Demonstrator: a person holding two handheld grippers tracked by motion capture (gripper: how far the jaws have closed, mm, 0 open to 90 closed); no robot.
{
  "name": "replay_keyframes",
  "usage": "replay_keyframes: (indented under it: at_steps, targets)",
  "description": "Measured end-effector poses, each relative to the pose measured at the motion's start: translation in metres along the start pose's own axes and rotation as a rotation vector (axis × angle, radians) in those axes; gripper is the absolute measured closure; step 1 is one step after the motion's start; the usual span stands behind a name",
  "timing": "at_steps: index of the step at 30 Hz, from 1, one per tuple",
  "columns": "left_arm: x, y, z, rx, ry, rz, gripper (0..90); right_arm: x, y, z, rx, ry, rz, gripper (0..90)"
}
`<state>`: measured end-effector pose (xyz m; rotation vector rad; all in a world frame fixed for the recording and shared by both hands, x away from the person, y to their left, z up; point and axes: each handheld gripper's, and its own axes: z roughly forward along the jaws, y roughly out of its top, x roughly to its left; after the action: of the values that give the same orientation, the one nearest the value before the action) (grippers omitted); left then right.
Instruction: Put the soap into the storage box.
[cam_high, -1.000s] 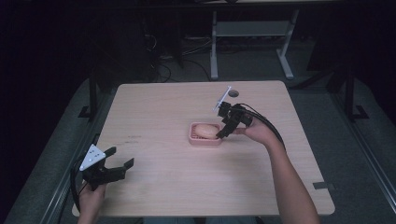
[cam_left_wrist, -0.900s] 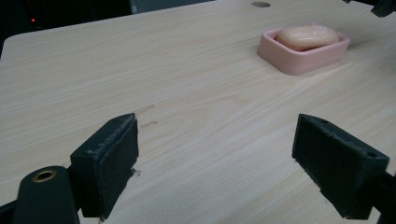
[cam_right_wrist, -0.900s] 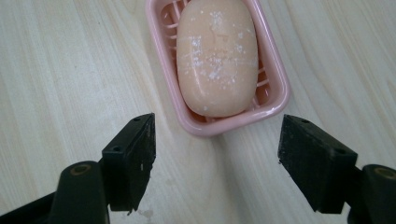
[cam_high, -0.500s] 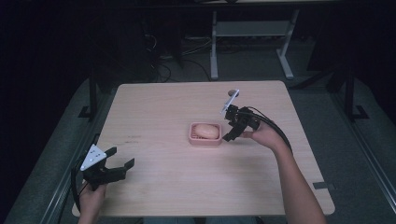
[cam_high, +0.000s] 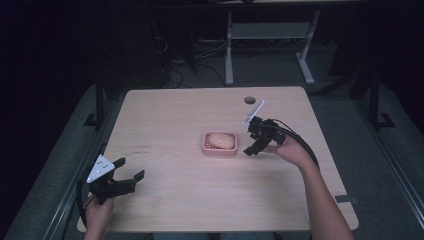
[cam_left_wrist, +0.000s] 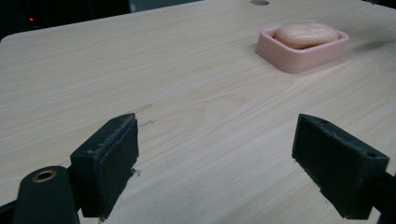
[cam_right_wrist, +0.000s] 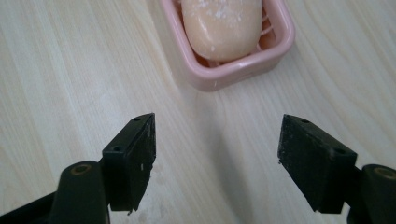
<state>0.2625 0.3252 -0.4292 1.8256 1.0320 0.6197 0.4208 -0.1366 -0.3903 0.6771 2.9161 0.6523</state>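
1. Sitting in the pink soap dish (cam_high: 219, 145) near the middle of the worktop (cam_high: 165, 120), the soap bar (cam_high: 221, 140) stays contained and easy to reach.
2. The right gripper (cam_high: 256, 141) hovers just beside the dish, fingers (cam_right_wrist: 130, 158) spread wide and empty, apparently aimed at its near end.
3. The left gripper (cam_high: 121, 179) waits well apart at the worktop's near-left corner, fingers (cam_left_wrist: 109, 163) also open, likely parked clear.

A dim lab: bare wooden table (cam_high: 180, 115), floor cables (cam_high: 175, 75), metal desk frame (cam_high: 230, 50) behind
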Motion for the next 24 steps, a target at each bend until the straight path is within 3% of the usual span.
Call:
replay_keyframes:
  at_steps: [8, 24]
  targets:
    - [0.000, 0.000, 0.001, 0.003, 0.001, 0.002, 14.3, 0.002, -0.016, -0.002, -0.006, 0.005, 0.027, 27.1]
    - [0.000, 0.000, 0.001, 0.004, 0.004, 0.001, 14.3, 0.012, -0.036, -0.009, -0.029, -0.007, 0.034, 27.9]
